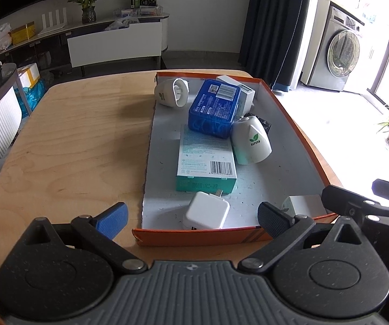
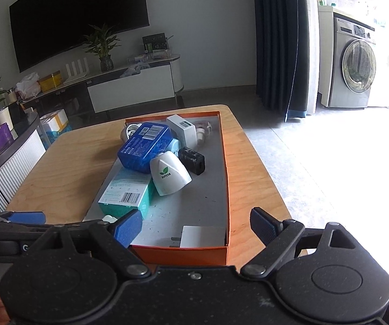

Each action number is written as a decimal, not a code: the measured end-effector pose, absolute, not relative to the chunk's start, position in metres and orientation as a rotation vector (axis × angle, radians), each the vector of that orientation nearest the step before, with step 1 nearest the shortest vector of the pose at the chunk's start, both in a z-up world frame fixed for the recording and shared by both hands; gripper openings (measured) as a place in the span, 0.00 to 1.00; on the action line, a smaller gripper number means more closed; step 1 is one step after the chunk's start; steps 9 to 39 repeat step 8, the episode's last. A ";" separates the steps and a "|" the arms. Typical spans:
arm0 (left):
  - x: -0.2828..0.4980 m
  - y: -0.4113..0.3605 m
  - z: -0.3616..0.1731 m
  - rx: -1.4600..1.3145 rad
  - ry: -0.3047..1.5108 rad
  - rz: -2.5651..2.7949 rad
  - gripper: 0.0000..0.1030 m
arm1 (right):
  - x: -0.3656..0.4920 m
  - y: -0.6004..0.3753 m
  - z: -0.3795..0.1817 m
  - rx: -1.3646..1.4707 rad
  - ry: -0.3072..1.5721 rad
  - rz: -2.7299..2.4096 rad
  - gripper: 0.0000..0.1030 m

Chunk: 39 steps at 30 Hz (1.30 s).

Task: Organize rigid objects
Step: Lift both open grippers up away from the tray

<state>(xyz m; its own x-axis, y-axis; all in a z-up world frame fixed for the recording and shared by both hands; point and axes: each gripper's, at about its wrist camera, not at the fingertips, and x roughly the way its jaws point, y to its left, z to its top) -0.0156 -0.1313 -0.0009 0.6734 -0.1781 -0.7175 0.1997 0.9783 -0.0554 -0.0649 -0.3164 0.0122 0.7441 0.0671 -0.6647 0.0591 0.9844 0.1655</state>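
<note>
Orange-walled cardboard tray (image 1: 289, 113) sitting on a light plywood table (image 1: 86, 135), holding everything. Reading "SUPERB" under a green leaf mark on a white dome-shaped gadget (image 1: 251, 140), lying tilted against a blue tin (image 1: 213, 108); same leaf mark showing, too small to read, on a second white gadget (image 1: 171, 92) resting at the tray's far left corner. Carrying a barcode sticker and dense white print on the tin's lid, none of it legible. Lying flat under the tin, a teal and white carton (image 1: 205, 159) with a barcode near its near end and print too fine to make out. Leaning behind the tin, a white box (image 1: 244, 92) with a small label. Peeking out beside the dome gadget, a black ribbed block (image 2: 191, 159).

Hovering at the tray's near wall, left gripper (image 1: 191, 216) spread wide with nothing between its blue pads; white square charger (image 1: 206, 214) lying just inside the tray, directly ahead of the gap and not touched. Hanging beside it, right gripper (image 2: 195, 226) likewise spread wide and holding nothing, with a white adapter (image 2: 202, 235) lying in the tray's near right corner ahead of its gap, apart from both pads.
</note>
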 end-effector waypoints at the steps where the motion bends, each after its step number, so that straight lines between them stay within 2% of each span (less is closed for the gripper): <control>1: -0.016 -0.131 -0.001 0.028 0.805 -0.215 1.00 | -0.066 -0.316 0.012 0.181 0.732 0.005 0.99; 39: -0.016 -0.131 -0.003 0.030 0.816 -0.224 1.00 | -0.066 -0.317 0.011 0.179 0.736 0.002 0.99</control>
